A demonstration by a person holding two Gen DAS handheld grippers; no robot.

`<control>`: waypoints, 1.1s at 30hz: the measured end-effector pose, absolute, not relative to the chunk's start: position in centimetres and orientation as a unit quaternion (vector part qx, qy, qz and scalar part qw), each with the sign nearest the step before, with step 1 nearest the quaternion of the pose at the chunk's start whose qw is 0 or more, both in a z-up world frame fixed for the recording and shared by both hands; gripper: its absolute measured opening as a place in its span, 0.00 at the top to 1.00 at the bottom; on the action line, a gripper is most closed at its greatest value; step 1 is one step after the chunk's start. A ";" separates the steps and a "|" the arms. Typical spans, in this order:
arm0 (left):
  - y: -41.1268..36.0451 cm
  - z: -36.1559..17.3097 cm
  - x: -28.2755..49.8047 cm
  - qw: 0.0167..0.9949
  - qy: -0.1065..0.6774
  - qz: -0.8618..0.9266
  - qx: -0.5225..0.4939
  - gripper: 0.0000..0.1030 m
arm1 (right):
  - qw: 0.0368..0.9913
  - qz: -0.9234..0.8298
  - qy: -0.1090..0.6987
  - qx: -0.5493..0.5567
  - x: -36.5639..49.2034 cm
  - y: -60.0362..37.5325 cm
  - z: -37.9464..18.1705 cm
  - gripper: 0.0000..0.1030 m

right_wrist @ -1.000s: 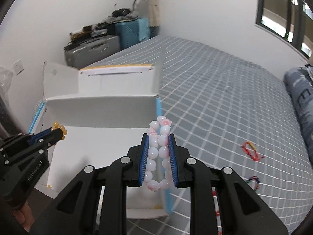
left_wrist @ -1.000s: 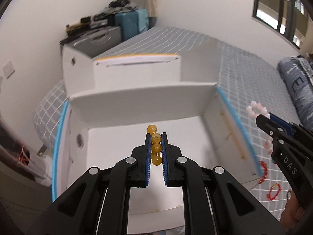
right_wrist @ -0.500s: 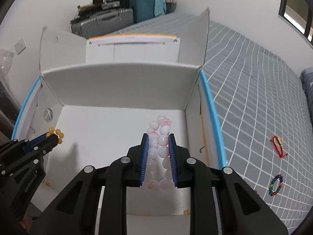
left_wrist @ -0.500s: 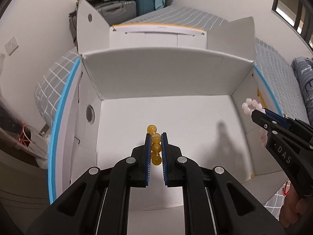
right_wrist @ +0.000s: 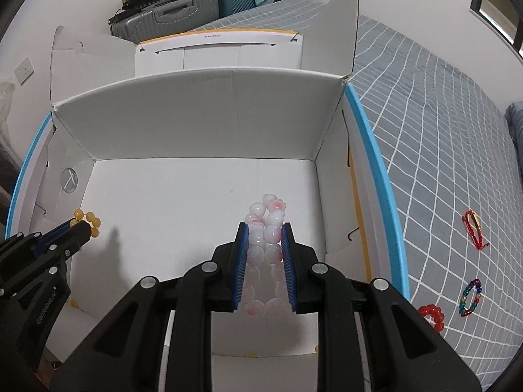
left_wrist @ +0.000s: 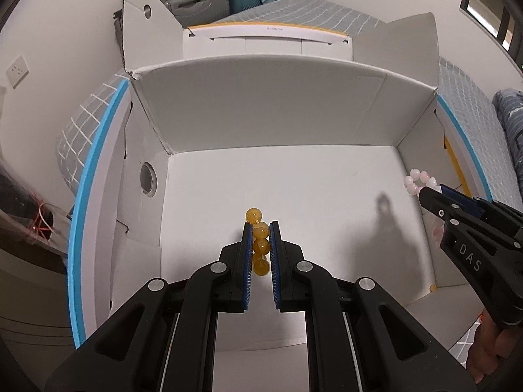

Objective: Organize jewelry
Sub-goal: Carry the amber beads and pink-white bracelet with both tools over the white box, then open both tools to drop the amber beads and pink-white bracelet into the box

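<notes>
amber bead bracelet (left_wrist: 259, 243) sits clamped in my left gripper (left_wrist: 260, 228) above the white box (left_wrist: 261, 124) floor. my right gripper (right_wrist: 264, 228) pinches the pink bead bracelet (right_wrist: 266, 228) over the same box, while three more bracelets (right_wrist: 470, 297) lie on the checked bedsheet (right_wrist: 441, 130).

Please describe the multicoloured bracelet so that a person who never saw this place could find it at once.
Start at the big white cardboard box standing open on the grey checked bed. Look at the bedcover to the right of the box's blue edge, where three bracelets lie. The multicoloured bracelet is the small ring of mixed green, blue, purple and yellow beads; both neighbours are red.
</notes>
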State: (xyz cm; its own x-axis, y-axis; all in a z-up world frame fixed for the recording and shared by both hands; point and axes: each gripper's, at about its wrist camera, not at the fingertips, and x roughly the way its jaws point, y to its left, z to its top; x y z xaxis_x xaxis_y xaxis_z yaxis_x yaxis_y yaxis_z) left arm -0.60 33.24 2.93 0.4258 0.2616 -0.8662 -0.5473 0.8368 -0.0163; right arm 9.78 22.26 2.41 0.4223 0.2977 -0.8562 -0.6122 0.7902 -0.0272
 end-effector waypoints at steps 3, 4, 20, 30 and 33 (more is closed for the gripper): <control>33.2 2.9 -0.4 0.831 0.479 0.246 -0.138 0.89 | 0.827 0.278 0.459 -0.169 9.8 22.3 2.5 0.78; 33.2 2.9 -0.5 0.831 0.479 0.247 -0.138 0.89 | 0.828 0.277 0.458 -0.168 9.7 22.3 2.5 0.77; 33.2 6.3 -2.0 0.851 0.430 0.270 -0.132 0.24 | 0.866 0.271 0.400 -0.130 8.8 19.6 7.2 0.25; 31.1 8.1 -1.6 0.871 0.403 0.253 -0.124 0.06 | 0.890 0.239 0.372 -0.109 9.2 14.7 9.4 0.07; 29.6 8.7 -1.3 0.876 0.398 0.246 -0.118 0.06 | 0.895 0.229 0.368 -0.108 9.1 12.9 10.0 0.07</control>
State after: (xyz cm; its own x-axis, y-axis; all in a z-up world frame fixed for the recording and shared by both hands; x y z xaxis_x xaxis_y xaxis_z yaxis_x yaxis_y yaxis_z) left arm -1.30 29.62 8.67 0.5620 0.3366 -0.7556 -0.5246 0.8513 -0.0109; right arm 9.12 12.94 9.96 0.6243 0.3301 -0.7080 -0.4895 0.8717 -0.0251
